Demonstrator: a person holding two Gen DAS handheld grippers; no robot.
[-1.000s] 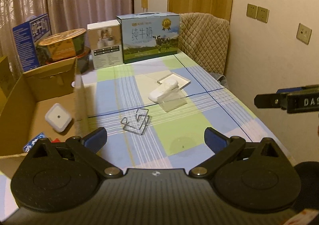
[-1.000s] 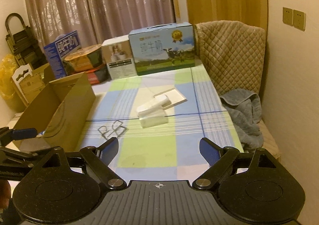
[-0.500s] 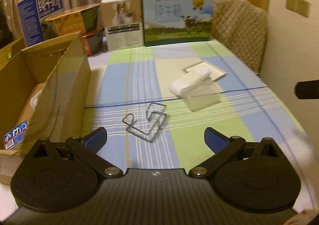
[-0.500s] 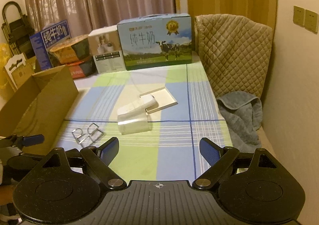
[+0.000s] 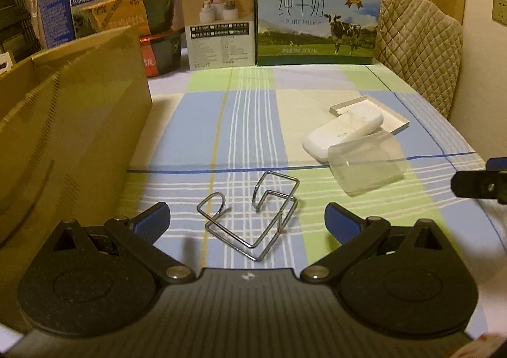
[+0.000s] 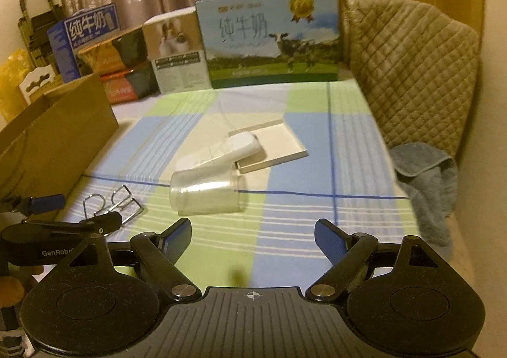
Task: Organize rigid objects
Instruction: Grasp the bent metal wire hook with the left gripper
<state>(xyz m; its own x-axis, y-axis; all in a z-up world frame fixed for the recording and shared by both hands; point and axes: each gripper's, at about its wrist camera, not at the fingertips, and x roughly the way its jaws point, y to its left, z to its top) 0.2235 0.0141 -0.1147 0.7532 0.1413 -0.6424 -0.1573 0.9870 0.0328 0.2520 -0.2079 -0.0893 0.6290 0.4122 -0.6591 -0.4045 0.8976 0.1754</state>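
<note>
Left wrist view: bent wire rack lies on the checked tablecloth, between the spread fingers of the left gripper, untouched; cardboard box just left; clear plastic cup on its side against a white case; right gripper jaws apart, empty, near the cup.

You're working in dim, warm yellow room light; the right wrist view is smeared with motion blur ahead of your tongs, the left stays sharper, and fisheye bending darkens every corner.
</note>
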